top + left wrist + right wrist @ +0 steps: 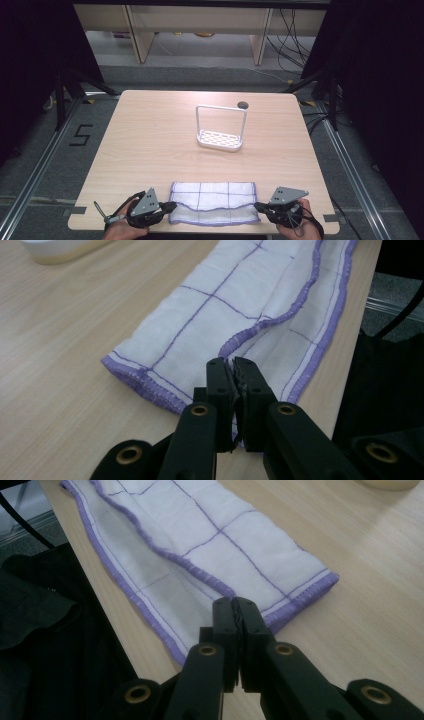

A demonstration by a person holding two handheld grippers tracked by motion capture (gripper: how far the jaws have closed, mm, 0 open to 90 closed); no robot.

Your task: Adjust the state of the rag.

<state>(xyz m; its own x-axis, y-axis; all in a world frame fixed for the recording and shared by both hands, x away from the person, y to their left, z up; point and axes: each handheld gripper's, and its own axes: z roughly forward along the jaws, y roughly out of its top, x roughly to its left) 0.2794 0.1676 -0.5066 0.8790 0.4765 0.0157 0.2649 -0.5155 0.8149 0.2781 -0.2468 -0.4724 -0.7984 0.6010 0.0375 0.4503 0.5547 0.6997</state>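
Note:
A white cloth (215, 200) with purple grid lines and a purple hem lies folded lengthwise along the table's front edge. My left gripper (172, 205) is at its left end and my right gripper (257, 205) at its right end. In the left gripper view the jaws (232, 365) are closed, with the hem of the cloth's (225, 305) upper layer running in between their tips. In the right gripper view the jaws (235, 602) are likewise closed on the upper layer's hemmed corner of the cloth (210, 535). Both corners sit low, close to the tabletop.
A white rack (220, 137) with a perforated base and a tall wire hoop stands past the table's (150, 140) middle. A round cable hole (243, 105) sits near the far edge. The cloth's near edge lies almost at the table's front edge.

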